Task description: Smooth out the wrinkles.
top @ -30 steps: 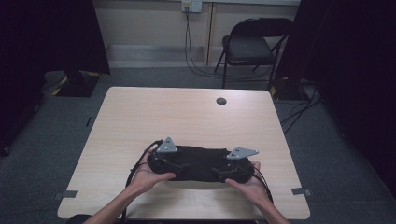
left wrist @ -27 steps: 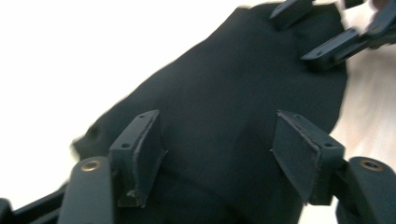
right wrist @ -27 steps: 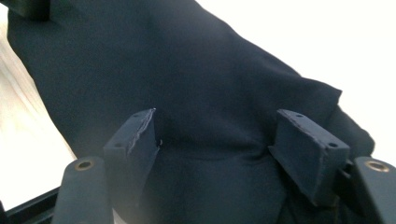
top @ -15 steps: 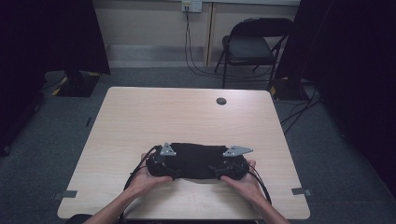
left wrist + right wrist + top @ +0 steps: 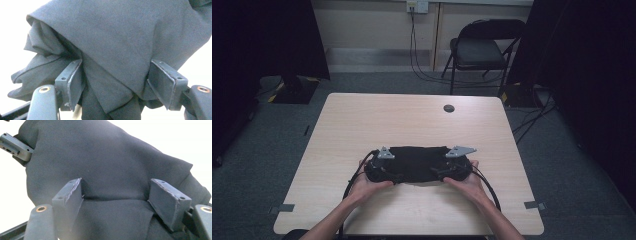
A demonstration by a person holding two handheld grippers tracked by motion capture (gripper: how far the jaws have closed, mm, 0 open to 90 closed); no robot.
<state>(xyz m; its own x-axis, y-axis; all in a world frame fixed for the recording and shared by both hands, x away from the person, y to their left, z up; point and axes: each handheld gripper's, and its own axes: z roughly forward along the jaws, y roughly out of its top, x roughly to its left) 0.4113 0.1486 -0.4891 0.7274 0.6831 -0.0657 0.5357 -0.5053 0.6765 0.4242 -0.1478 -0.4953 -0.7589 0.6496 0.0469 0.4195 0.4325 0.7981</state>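
**A:** Why is everything crowded at the near edge of the desk (image 5: 422,120), with the far half bare?

**B:** I'd say because the person works from that side. The folded black cloth (image 5: 419,162) lies flat on the near middle of the desk, within easy reach of both forearms, so it can be handled from its two ends.

**A:** So one tool at each end?

**B:** Yes. The left tongs (image 5: 384,167) sit at the cloth's left end and the right tongs (image 5: 454,167) at its right end, facing each other. That mirrored placing looks meant to keep the bundle even.

**A:** Are they pinching it?

**B:** Not that I can see. In the left gripper view the jaws stand spread with folds of cloth (image 5: 112,50) bunched between them, having just closed a little. In the right gripper view the jaws have just been opening and stand wide around the cloth (image 5: 112,175), pads (image 5: 71,195) not squeezing it.
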